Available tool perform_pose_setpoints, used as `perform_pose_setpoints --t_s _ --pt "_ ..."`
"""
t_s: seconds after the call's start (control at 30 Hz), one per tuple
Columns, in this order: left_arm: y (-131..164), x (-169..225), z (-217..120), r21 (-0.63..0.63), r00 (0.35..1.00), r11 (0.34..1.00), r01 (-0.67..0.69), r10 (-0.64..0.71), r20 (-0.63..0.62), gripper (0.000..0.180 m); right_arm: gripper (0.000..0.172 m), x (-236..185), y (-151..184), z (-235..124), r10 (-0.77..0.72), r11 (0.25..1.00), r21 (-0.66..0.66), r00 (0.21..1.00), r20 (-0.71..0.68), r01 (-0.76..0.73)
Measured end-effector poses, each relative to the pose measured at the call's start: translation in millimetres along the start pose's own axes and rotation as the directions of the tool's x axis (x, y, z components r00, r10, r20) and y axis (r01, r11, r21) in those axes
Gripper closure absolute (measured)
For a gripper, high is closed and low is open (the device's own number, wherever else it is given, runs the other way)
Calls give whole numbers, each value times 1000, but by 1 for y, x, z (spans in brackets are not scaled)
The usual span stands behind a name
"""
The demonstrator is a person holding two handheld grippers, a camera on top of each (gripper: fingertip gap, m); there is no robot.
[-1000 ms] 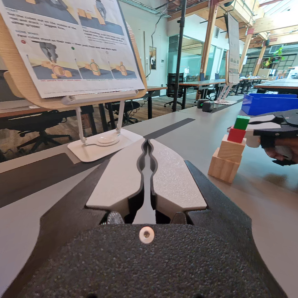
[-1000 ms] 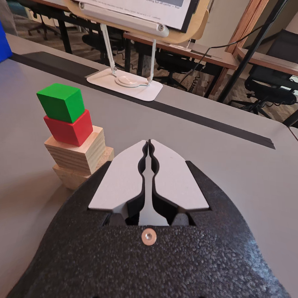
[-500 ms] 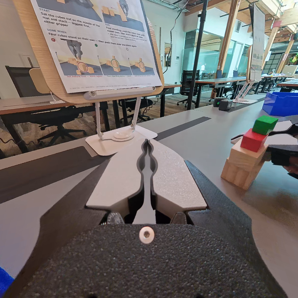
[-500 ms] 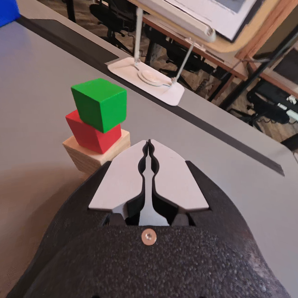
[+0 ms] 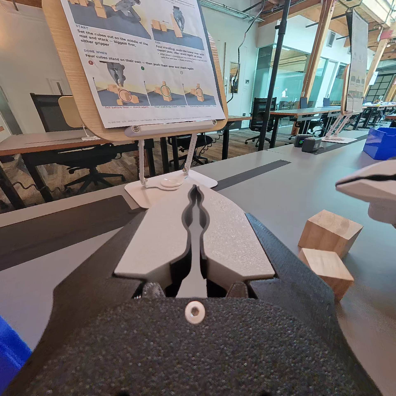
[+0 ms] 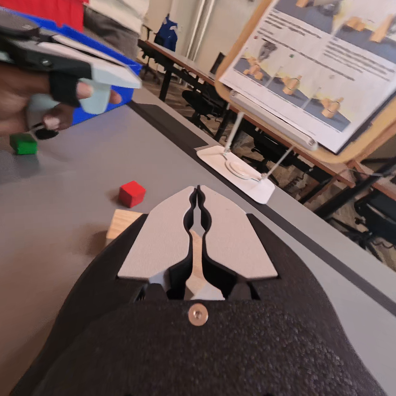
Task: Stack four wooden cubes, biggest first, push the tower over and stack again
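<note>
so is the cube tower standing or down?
Down. Red cube, green cube and wooden cube lie apart on the grey table; none is stacked.

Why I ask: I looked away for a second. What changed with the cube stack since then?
The four-cube tower has been toppled. The green cube and red cube now lie apart on the grey table, and the two wooden cubes sit side by side. The right hand-held gripper swept across where the tower stood. Both it and the left hand-held gripper stayed shut, holding nothing; the document stand stayed put.
</note>
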State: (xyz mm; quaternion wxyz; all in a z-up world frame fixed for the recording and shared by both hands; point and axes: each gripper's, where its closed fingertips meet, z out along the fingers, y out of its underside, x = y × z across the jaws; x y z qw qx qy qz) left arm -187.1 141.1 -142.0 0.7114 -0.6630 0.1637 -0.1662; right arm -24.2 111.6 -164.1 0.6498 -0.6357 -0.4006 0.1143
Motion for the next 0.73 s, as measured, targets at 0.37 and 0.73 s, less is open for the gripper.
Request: perform_pose_setpoints --t_s 0.37,0.73 --pt "2 7 2 -7 1000 1000 -20 20 -15 180 168 111 49 -36 338 939 8 921 -195 -344" --pt "5 17 4 -29 998 998 -61 60 -34 180 162 116 58 -37 456 888 13 873 -175 -461"
